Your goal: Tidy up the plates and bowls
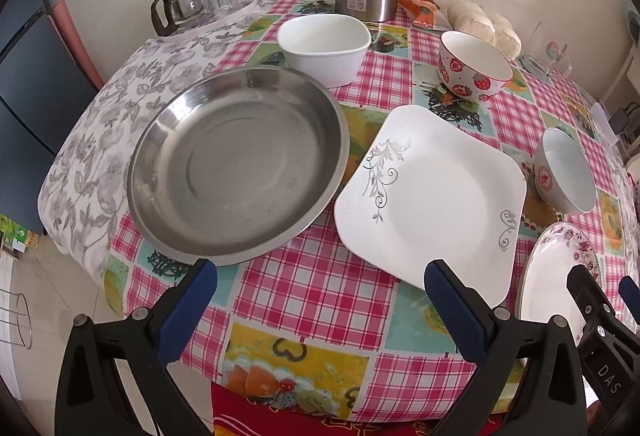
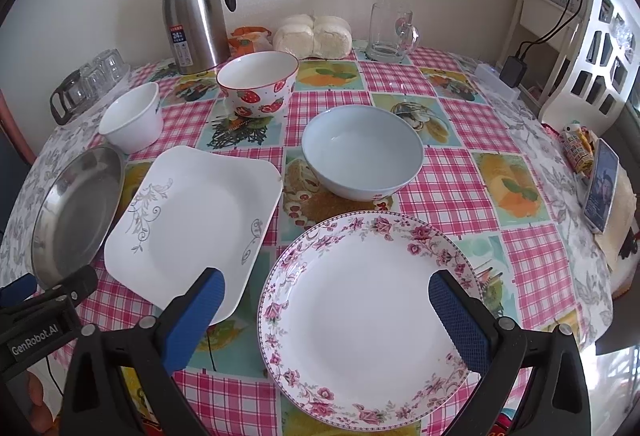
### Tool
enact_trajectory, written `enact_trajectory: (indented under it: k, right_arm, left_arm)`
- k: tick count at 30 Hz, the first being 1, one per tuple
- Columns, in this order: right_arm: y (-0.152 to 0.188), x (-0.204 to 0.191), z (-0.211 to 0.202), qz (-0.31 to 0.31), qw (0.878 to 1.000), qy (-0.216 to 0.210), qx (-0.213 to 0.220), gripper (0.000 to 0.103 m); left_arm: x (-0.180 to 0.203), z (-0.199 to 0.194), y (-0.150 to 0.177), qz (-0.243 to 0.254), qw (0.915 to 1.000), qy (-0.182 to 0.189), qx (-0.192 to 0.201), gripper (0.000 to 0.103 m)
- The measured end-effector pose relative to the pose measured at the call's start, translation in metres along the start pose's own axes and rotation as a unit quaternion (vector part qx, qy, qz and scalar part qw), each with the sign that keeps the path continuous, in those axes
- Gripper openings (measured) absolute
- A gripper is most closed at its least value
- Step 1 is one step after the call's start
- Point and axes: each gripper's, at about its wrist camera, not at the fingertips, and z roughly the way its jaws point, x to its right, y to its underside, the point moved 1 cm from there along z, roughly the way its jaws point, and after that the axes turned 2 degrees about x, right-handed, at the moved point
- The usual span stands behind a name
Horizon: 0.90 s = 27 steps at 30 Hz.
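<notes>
Both grippers, left (image 1: 320, 276) and right (image 2: 326, 286), are held wide, empty. Floral plate (image 2: 360, 300) is seen under right fingers; steel dish (image 1: 236, 164) at 11 o'clock of left.

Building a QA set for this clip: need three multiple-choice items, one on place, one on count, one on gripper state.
1. Where is the flowered plate?
A. Under the right gripper
B. Beside the flask
C. Inside the steel dish

2. How many bowls are on the table?
A. One
B. Three
C. Five

3. What state are both grippers in?
A. Open, empty
B. Shut on a plate
C. Shut on a bowl

Answers: 1 A, the plate lies between the right gripper's spread fingers. 2 B, the white bowl, strawberry bowl and pale blue bowl. 3 A, the left gripper and right both gape, holding nothing.
</notes>
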Motion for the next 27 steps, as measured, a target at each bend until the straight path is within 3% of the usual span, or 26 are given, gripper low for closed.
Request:
enact_trajectory:
  k: [27]
  right_arm:
    - [-0.001,0.002,-0.014,0.006,1.000,-0.007,0.010,0.103]
  left_arm:
    - [-0.009,-0.014,0.007,-0.005,1.0000,-0.005,0.002,0.103]
